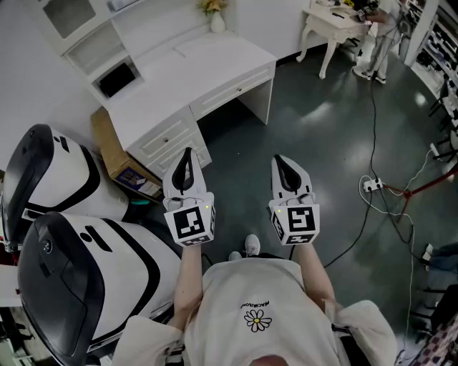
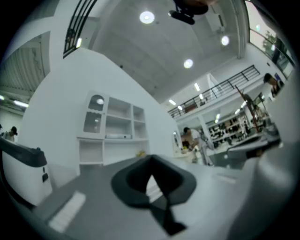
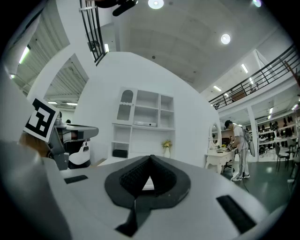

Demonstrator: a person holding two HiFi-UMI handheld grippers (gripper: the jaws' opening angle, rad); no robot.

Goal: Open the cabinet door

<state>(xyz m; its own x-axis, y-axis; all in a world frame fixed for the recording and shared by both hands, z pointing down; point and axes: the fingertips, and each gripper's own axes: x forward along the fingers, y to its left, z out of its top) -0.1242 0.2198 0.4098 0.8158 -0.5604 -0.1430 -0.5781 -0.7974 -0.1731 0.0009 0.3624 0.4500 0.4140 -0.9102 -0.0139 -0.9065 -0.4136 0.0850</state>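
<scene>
The white hutch cabinet stands on the desk against the wall, some way ahead of both grippers. Its arched glass door (image 3: 125, 105) is the top left compartment, and it also shows as the arched door (image 2: 95, 114) in the left gripper view. From the head view the hutch (image 1: 71, 18) sits at the upper left. My left gripper (image 1: 187, 157) and right gripper (image 1: 283, 163) are held side by side over the grey floor, pointing at the desk. The left jaws (image 2: 151, 158) are shut with nothing in them. The right jaws (image 3: 150, 158) are shut too and hold nothing.
A white desk (image 1: 193, 68) with drawers (image 1: 168, 139) lies ahead, a flower vase (image 1: 217, 18) at its back. A cardboard box (image 1: 114, 154) and two white-and-black pods (image 1: 64, 179) crowd the left. Cables and a power strip (image 1: 372, 184) lie right; a person (image 1: 379, 43) stands by a small table (image 1: 333, 25).
</scene>
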